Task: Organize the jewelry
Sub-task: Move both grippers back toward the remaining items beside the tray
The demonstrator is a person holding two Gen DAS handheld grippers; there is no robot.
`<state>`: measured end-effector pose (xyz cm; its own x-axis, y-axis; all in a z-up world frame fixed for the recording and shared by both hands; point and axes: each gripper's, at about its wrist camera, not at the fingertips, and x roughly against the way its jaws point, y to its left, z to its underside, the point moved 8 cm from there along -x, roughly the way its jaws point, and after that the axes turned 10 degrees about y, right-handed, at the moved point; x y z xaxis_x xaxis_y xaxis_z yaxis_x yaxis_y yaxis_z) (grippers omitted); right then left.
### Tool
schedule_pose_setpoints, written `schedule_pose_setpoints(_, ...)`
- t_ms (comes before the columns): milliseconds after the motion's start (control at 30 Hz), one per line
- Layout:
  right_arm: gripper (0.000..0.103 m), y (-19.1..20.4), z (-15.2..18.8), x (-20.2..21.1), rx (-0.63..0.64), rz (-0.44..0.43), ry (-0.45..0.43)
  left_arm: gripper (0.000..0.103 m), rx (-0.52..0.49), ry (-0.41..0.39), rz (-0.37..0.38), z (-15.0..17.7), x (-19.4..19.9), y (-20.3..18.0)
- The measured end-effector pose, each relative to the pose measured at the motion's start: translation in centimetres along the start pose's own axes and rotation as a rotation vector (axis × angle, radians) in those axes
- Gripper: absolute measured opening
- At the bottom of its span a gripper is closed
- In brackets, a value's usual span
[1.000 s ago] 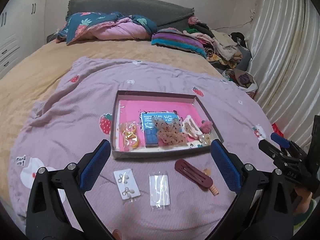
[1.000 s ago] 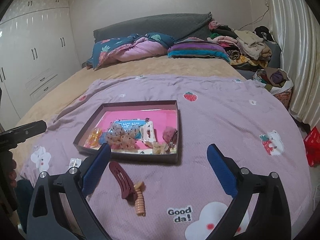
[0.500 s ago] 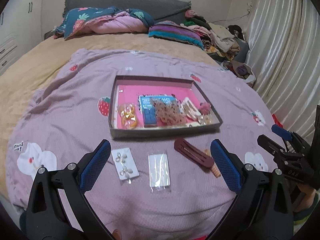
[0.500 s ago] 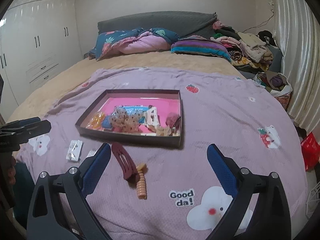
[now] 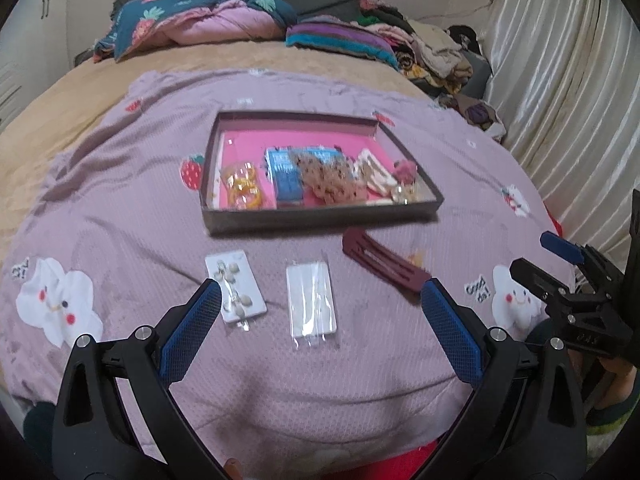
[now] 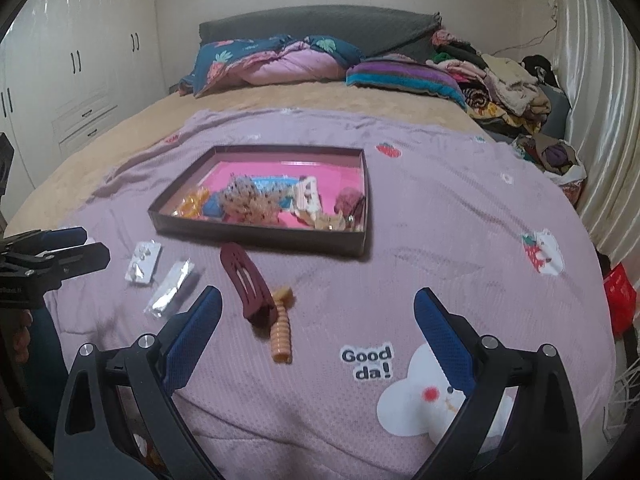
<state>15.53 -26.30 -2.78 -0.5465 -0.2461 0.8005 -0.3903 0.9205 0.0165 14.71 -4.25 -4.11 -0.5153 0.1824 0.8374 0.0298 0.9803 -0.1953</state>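
Hovering over the purple blanket [image 5: 120,208], the left gripper [image 5: 320,312] and right gripper [image 6: 316,322] both hold their blue-padded fingers wide apart, empty. The dark tray [image 5: 320,216] with a pink floor sits ahead, its contents a blurred jumble. Outside it, near its front wall, lie an earring card [image 5: 236,286], a clear packet [image 5: 312,300], a maroon hair clip [image 6: 246,276] and a peach ribbed clip [image 6: 281,332], which the maroon one mostly hides in the left view.

Both wrist views look from the bed's foot toward 12 o'clock, fairly near. They share the tray [image 5: 320,218] [image 6: 256,236]. The left view sits at 9 o'clock of the right.
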Motion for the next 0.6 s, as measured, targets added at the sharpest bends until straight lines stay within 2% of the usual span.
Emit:
schedule_pose_setpoints(400,0.096,0.0,2.5,-2.3,0.014,-0.006,0.076,0.093,-0.027,0.091,0.028,3.1,-2.7,0.0)
schedule_pose_setpoints(600,0.096,0.8,3.2,-3.3,0.041,-0.013,0.102,0.074,-0.028,0.135,0.059,4.3,-3.8,-0.3)
